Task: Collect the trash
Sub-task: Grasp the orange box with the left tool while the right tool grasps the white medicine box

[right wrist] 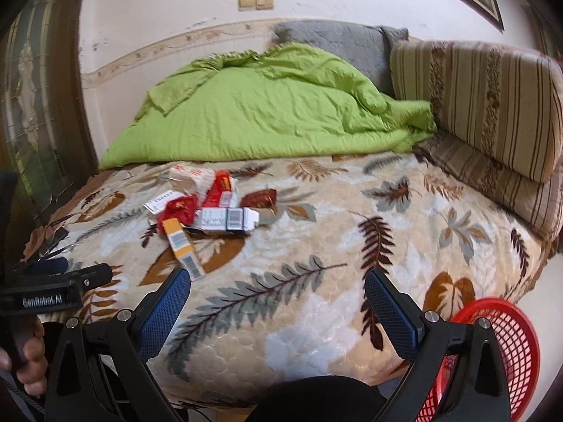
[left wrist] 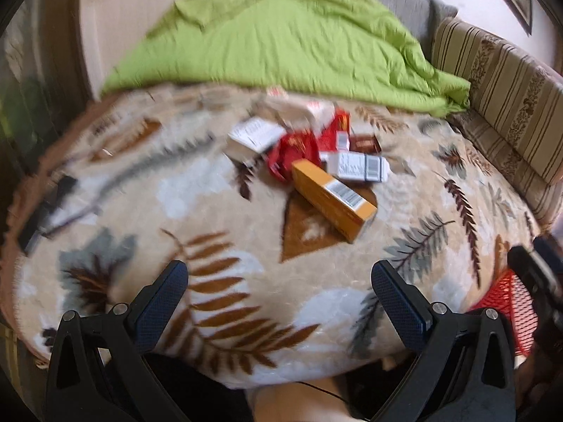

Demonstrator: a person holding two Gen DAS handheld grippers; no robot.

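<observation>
Left wrist view: the left tongs (left wrist: 279, 283) are spread and hold nothing, low over the leaf-patterned blanket (left wrist: 225, 295) on the bed. The trash pile (left wrist: 306, 147) lies farther off, its orange box (left wrist: 332, 198) nearest, slightly right.

Right wrist view: the right tongs (right wrist: 277, 290) are spread and hold nothing. The pile (right wrist: 207, 204) lies far left; the red basket (right wrist: 506, 348) is near right.
</observation>
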